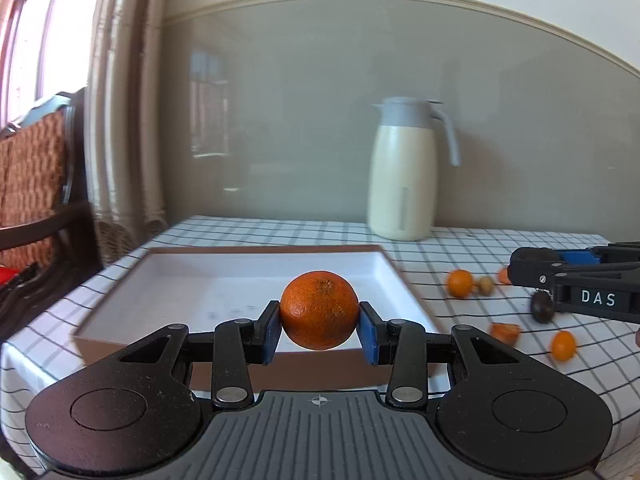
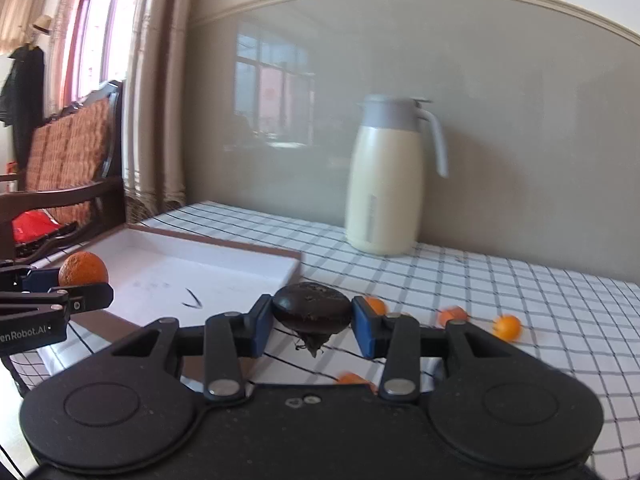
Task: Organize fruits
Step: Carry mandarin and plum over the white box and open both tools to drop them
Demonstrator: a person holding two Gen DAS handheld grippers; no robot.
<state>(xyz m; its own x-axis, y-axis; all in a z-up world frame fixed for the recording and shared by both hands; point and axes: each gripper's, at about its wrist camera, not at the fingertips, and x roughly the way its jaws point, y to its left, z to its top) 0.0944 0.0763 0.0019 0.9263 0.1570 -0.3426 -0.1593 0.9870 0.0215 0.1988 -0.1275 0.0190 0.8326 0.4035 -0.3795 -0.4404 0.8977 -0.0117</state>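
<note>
An orange (image 1: 319, 310) is clamped between the blue pads of the left tongs (image 1: 319, 334), held above the near rim of the white tray (image 1: 392, 276), which lies toward the desk's left edge. A dark, flattened fruit (image 2: 312, 312) is gripped by the right tongs (image 2: 312, 330), raised over the checked cloth just off the tray's right rim. The tray therefore lies directly ahead of the left tongs and ahead-left of the right; the left is judged nearer. Small orange fruits (image 1: 460, 283) remain scattered toward the desk's right side.
</note>
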